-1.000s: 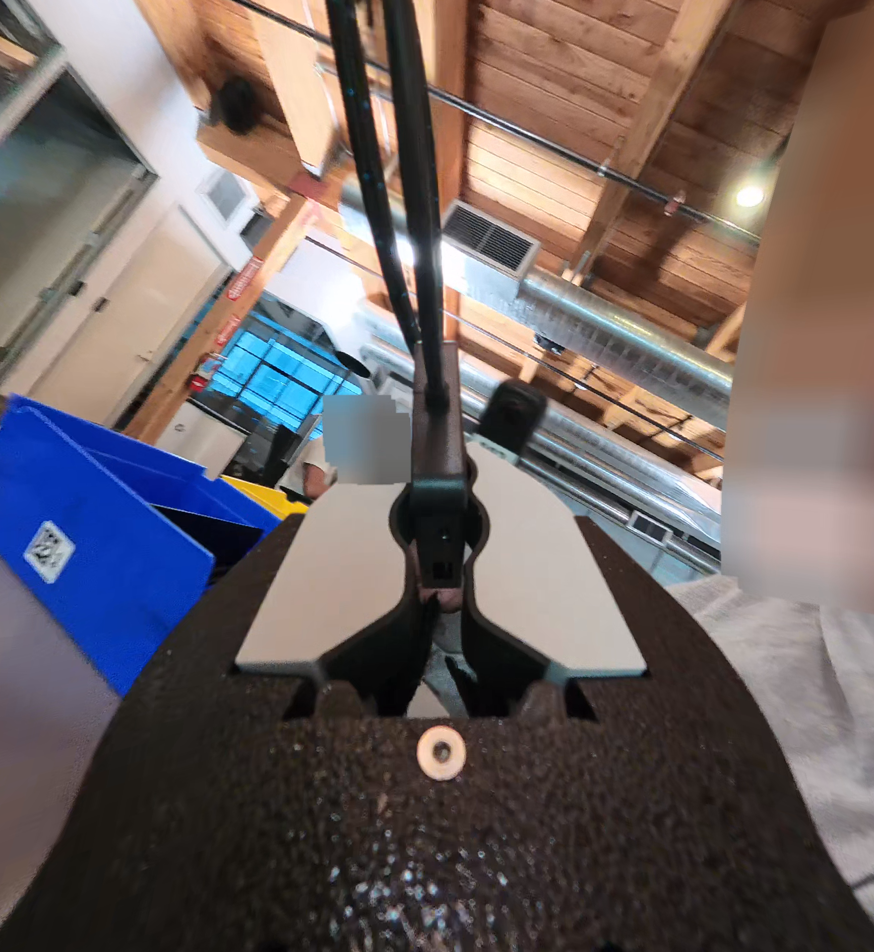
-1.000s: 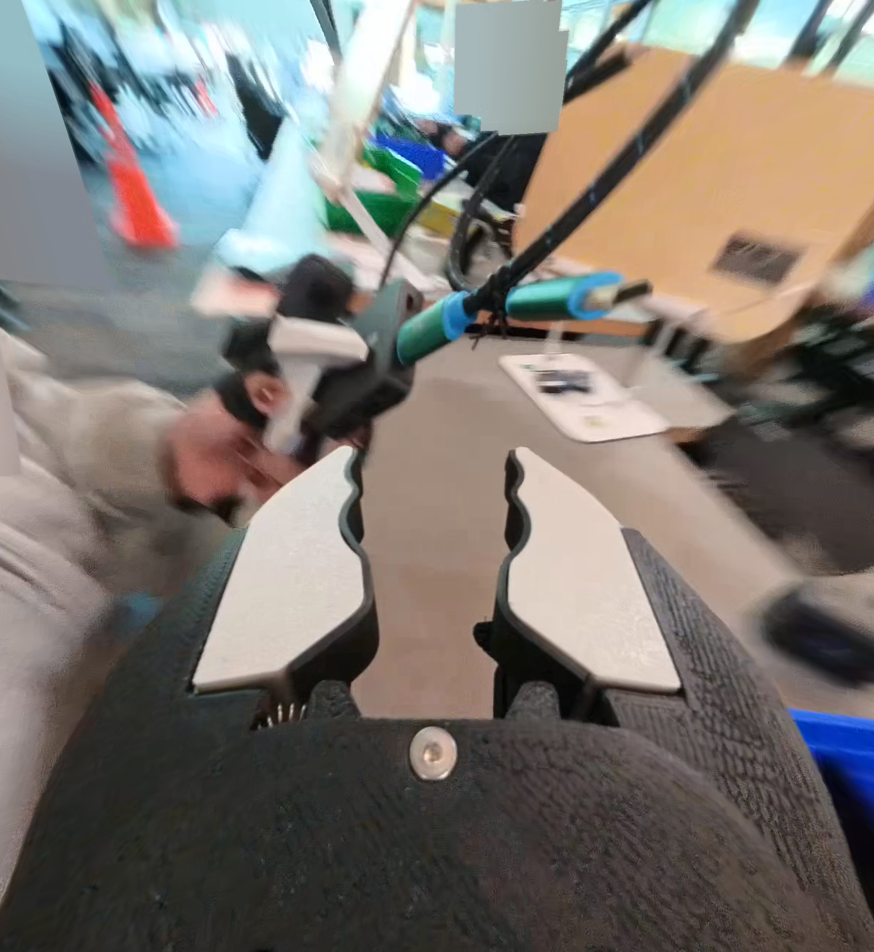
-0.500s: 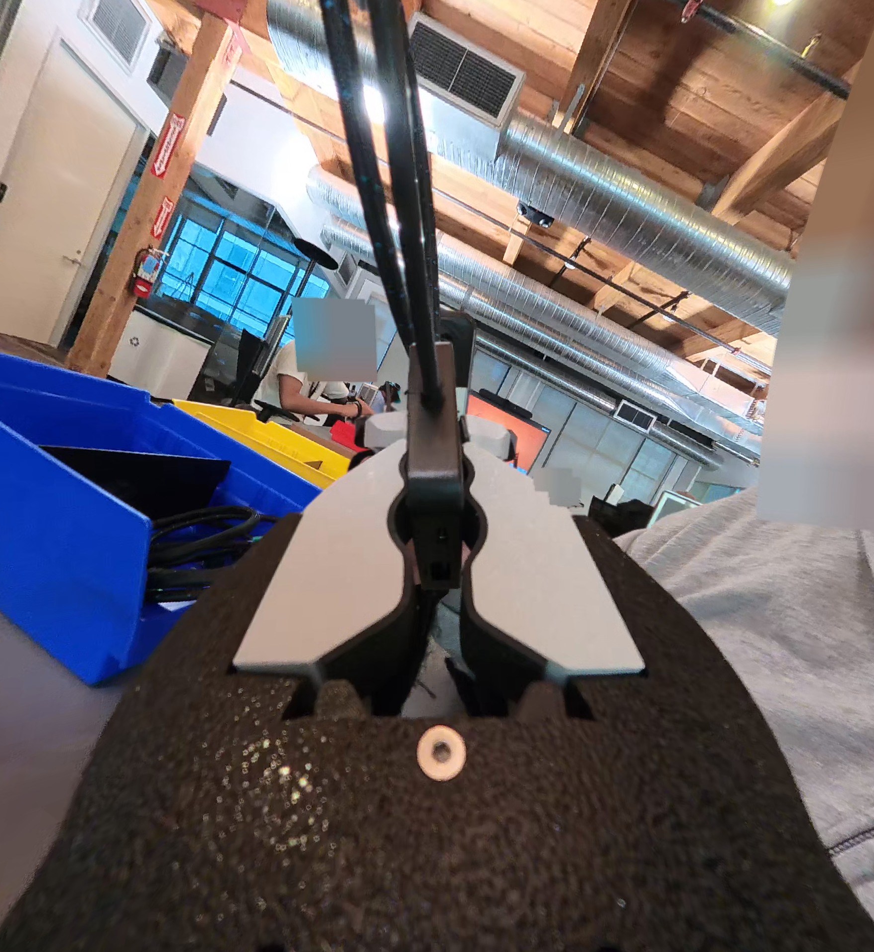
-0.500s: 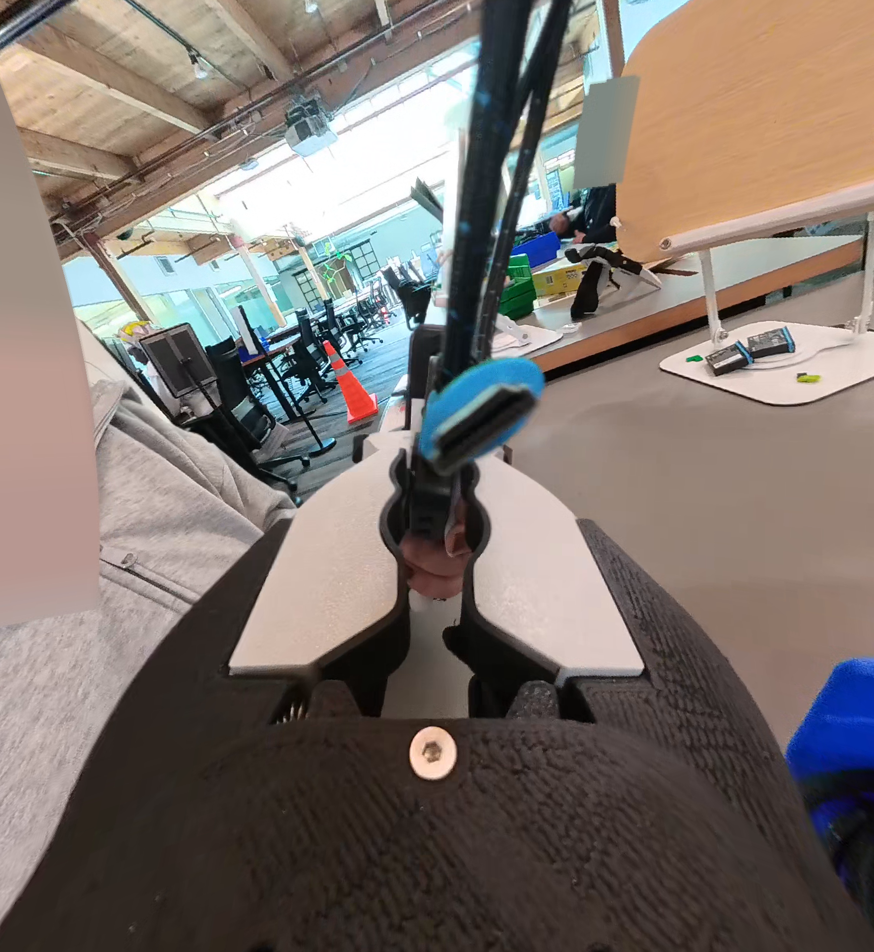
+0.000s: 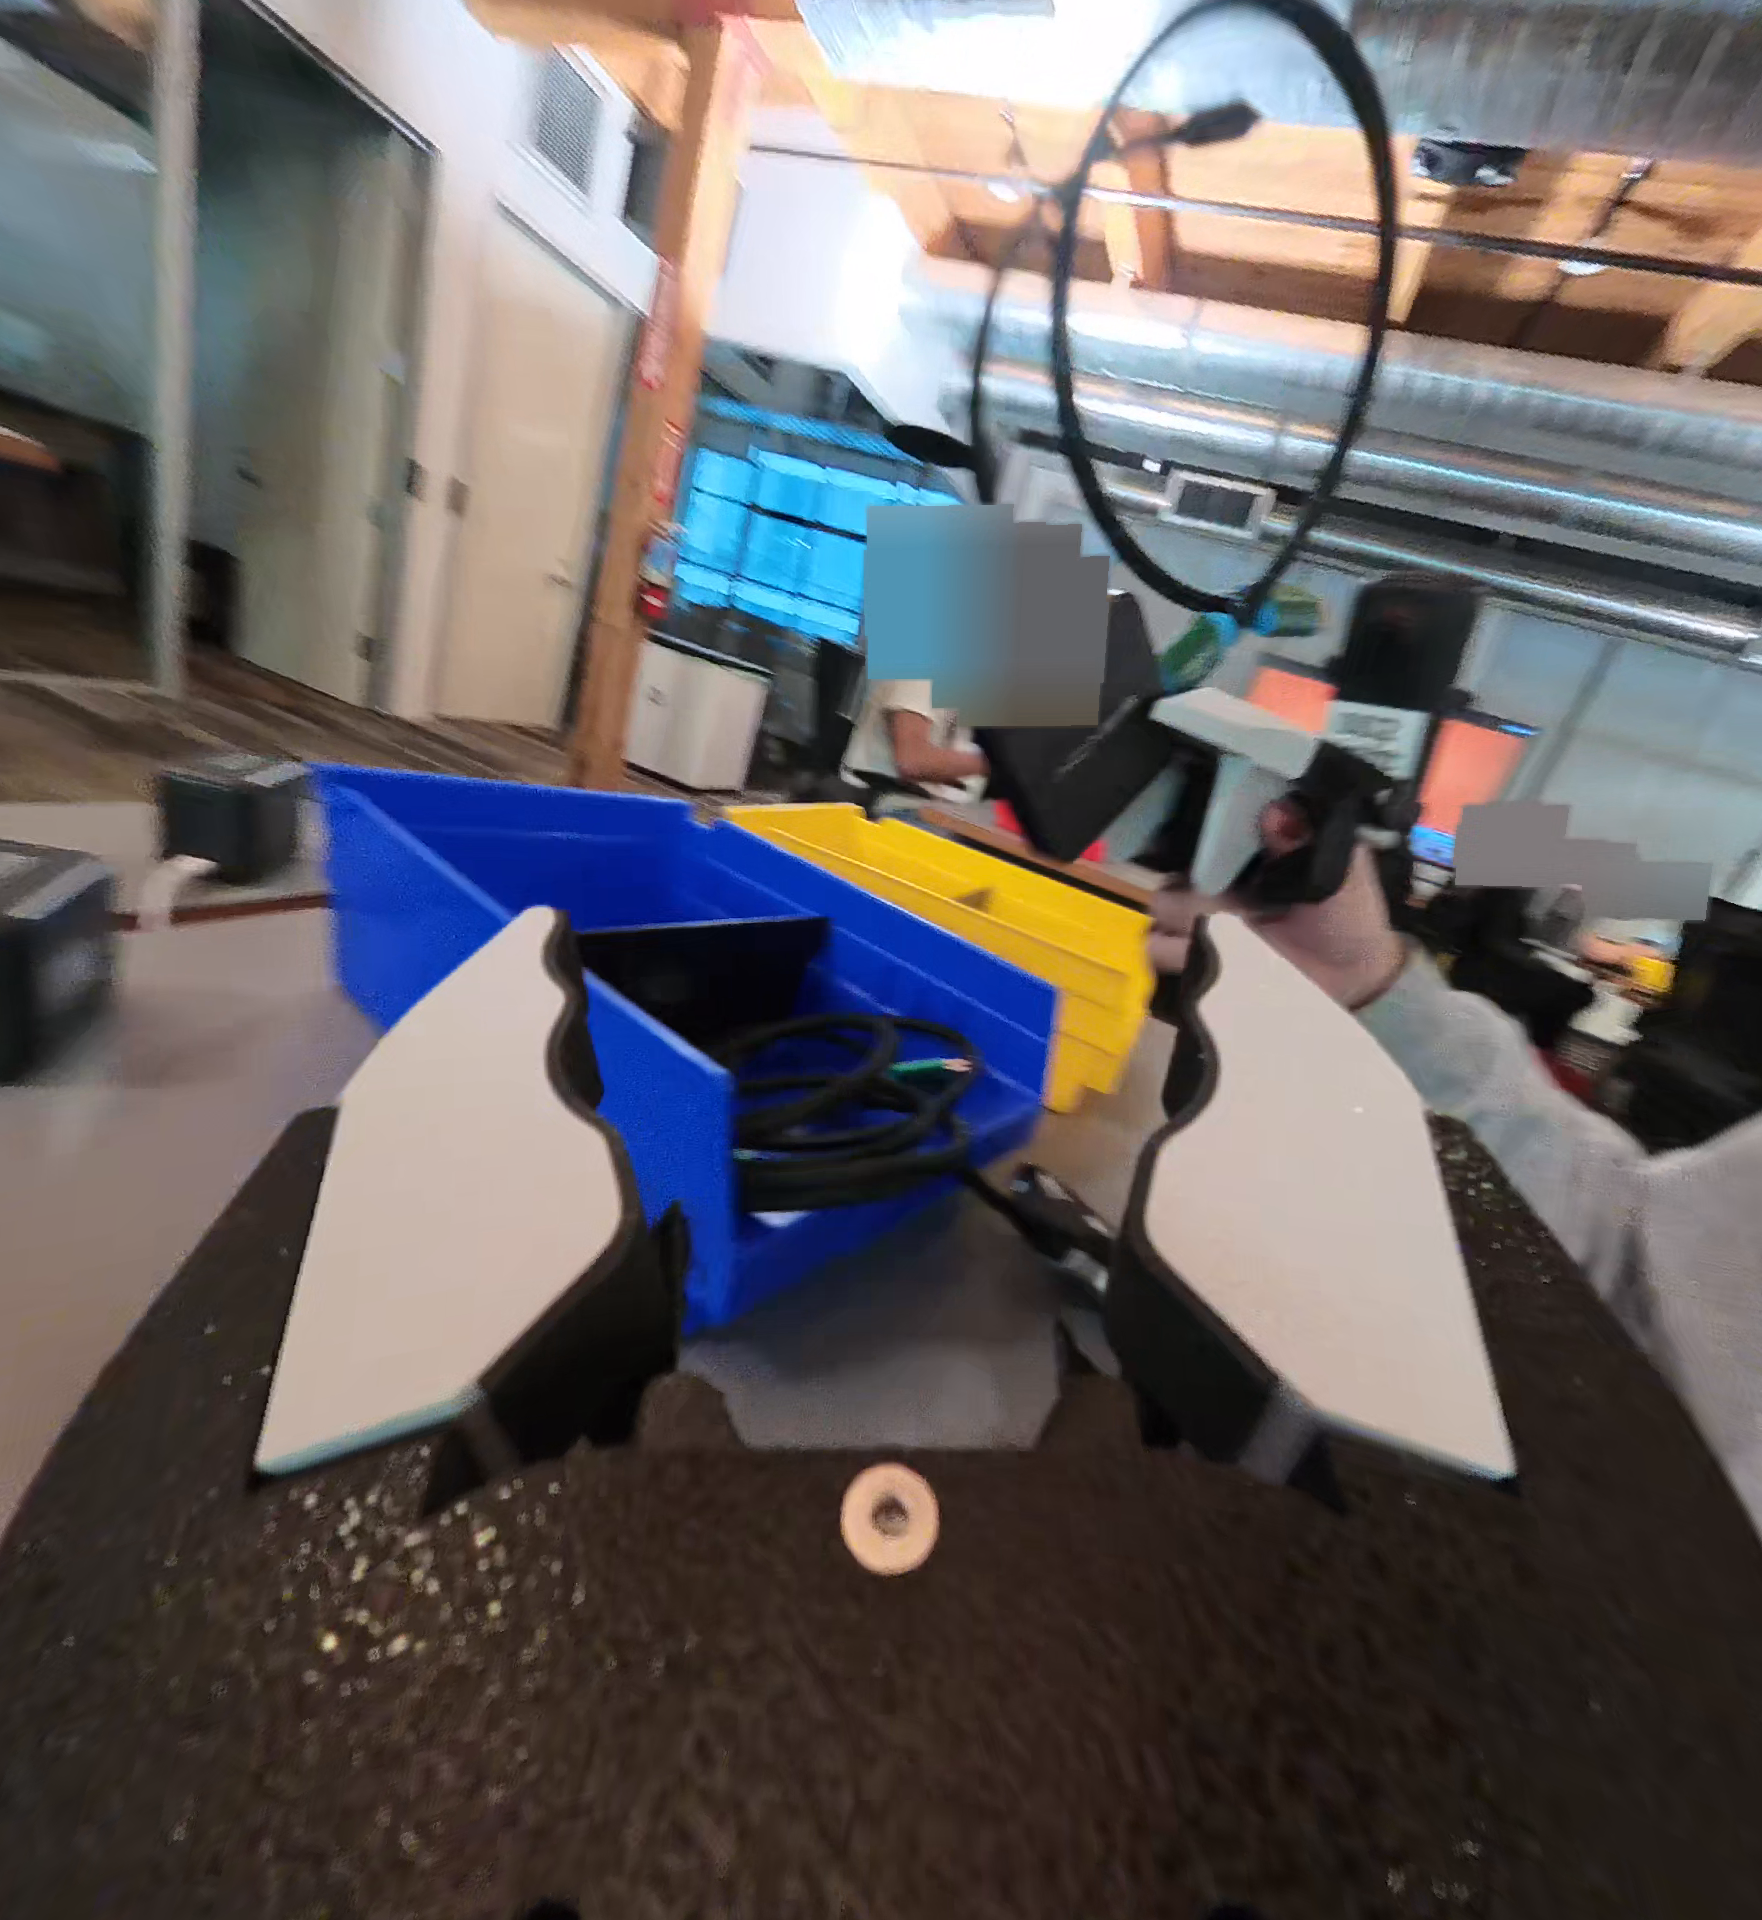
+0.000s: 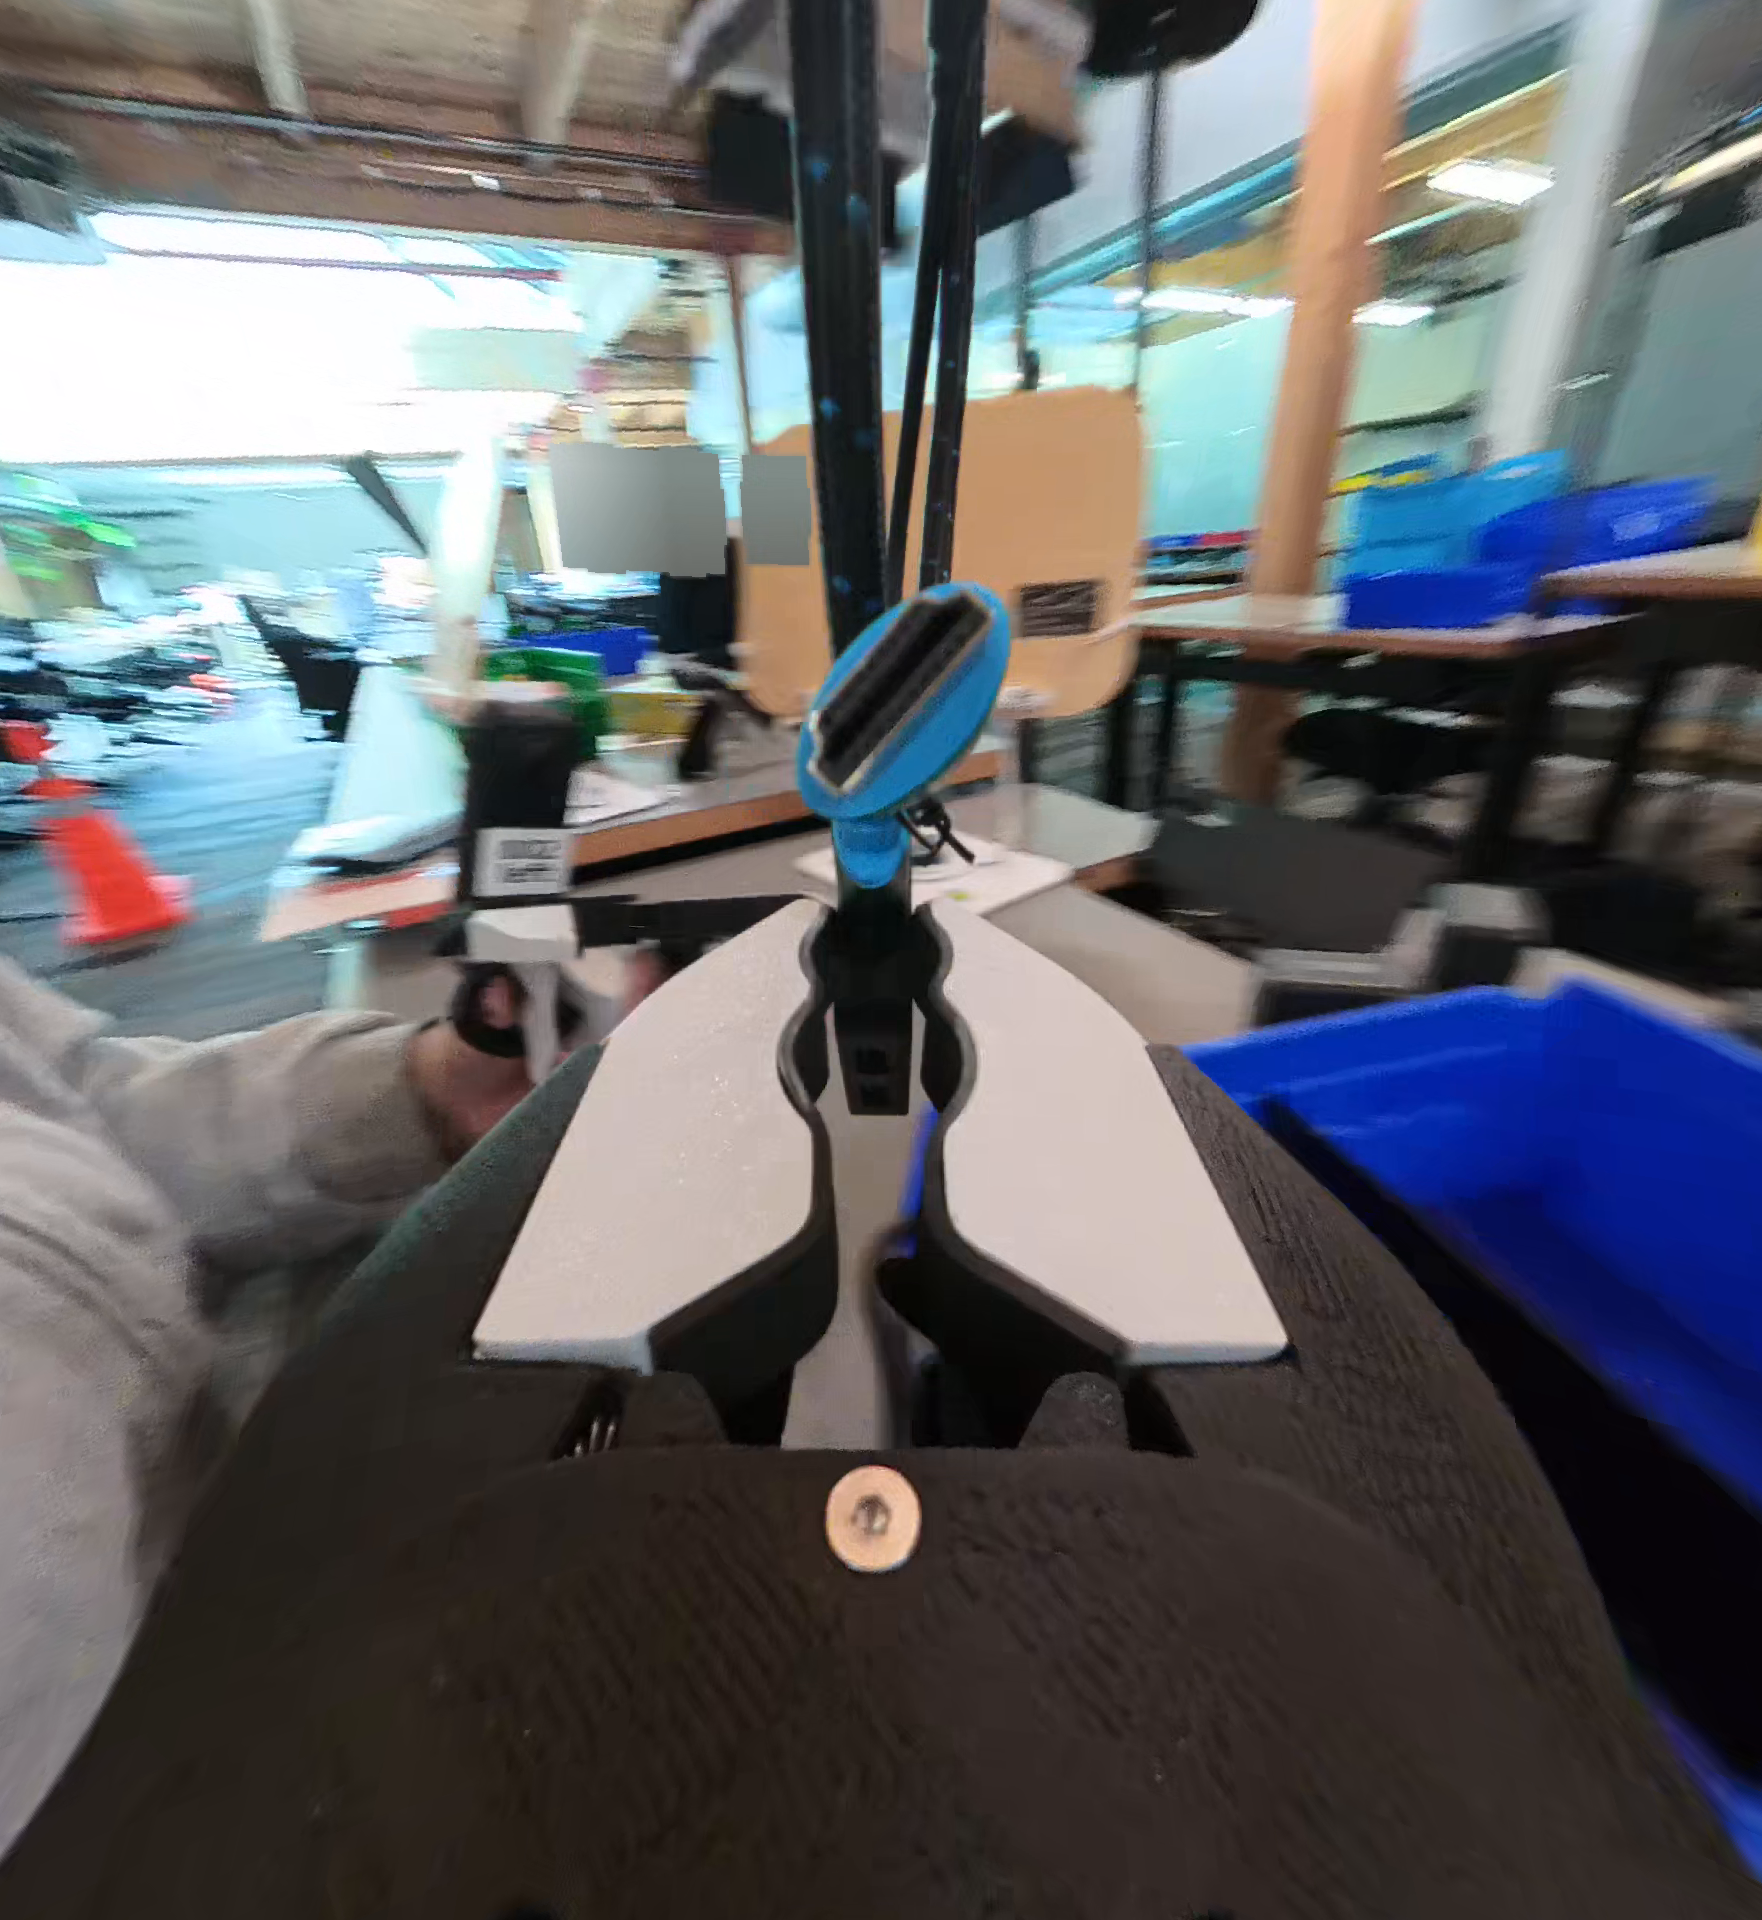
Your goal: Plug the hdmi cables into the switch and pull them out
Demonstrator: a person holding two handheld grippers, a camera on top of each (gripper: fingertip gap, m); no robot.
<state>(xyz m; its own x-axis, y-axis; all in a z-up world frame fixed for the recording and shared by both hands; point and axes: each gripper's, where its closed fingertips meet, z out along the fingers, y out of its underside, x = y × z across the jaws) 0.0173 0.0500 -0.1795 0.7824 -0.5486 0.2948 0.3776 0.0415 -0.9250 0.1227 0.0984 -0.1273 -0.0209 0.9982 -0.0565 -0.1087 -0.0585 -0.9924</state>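
My left gripper (image 5: 875,925) is open wide with nothing between its fingers. It points over a blue bin (image 5: 503,883) that holds a coiled black cable (image 5: 856,1101). My right gripper (image 6: 875,914) is shut on the black plug (image 6: 872,1029) of a looped black cable (image 6: 835,312), held upright. A blue-collared flat connector (image 6: 903,691) sits just above the fingertips. In the left wrist view the right gripper (image 5: 1183,675) is up at the right, and the cable loop (image 5: 1376,312) stands above it.
A yellow bin (image 5: 960,894) stands behind the blue one. A black plug (image 5: 1053,1205) lies on the grey table by my left gripper's right finger. Black boxes (image 5: 4,966) sit at the left. A blue bin (image 6: 1583,1143) is close at the right gripper's right. A person's sleeve (image 6: 77,1195) is at the left.
My left gripper let go of the black plug, opened wide and tipped down toward the bins. My right gripper closed on the plug and now carries the cable alone.
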